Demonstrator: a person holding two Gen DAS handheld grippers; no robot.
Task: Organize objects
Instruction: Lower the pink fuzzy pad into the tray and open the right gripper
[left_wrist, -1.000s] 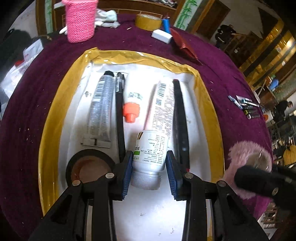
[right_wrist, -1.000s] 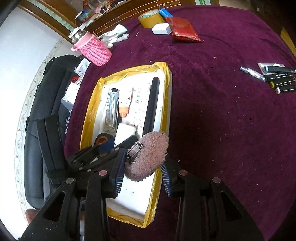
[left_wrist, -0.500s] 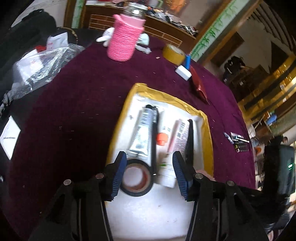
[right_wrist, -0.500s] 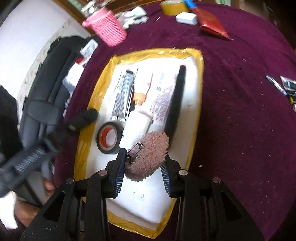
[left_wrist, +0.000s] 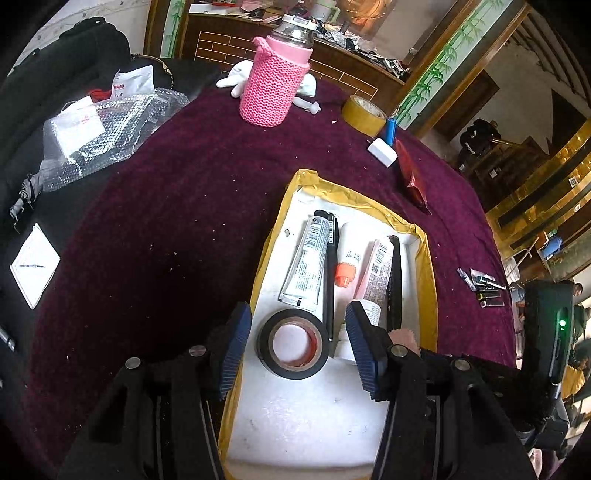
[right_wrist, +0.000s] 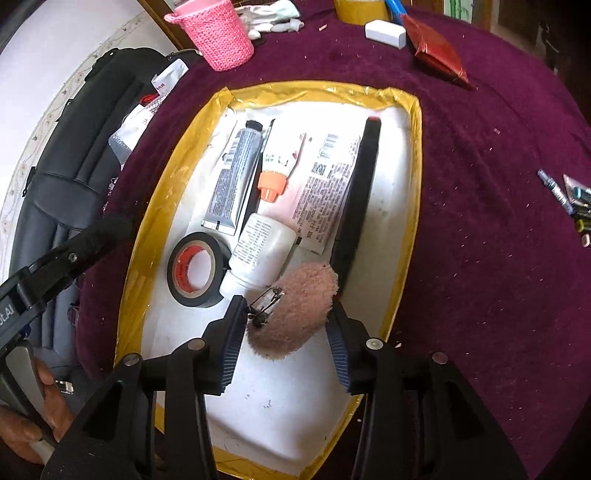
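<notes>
The right tongs (right_wrist: 286, 325) are opening around the fluffy pink hair clip (right_wrist: 295, 310), low centre in the tray (right_wrist: 410, 155), lying slantwise; left tongs (left_wrist: 295, 347) hover released over the tape roll (left_wrist: 293, 343).

Bottle: pink knitted sleeve (left_wrist: 273, 88), stood upright on purple cloth (left_wrist: 177, 206)
Behind it: white gloves (left_wrist: 236, 75)
Table edge: bubble wrap (left_wrist: 107, 136)

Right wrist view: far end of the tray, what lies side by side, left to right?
Grey tube → thin black pen → white tube with orange cap → pink-white printed tube → long black marker.
</notes>
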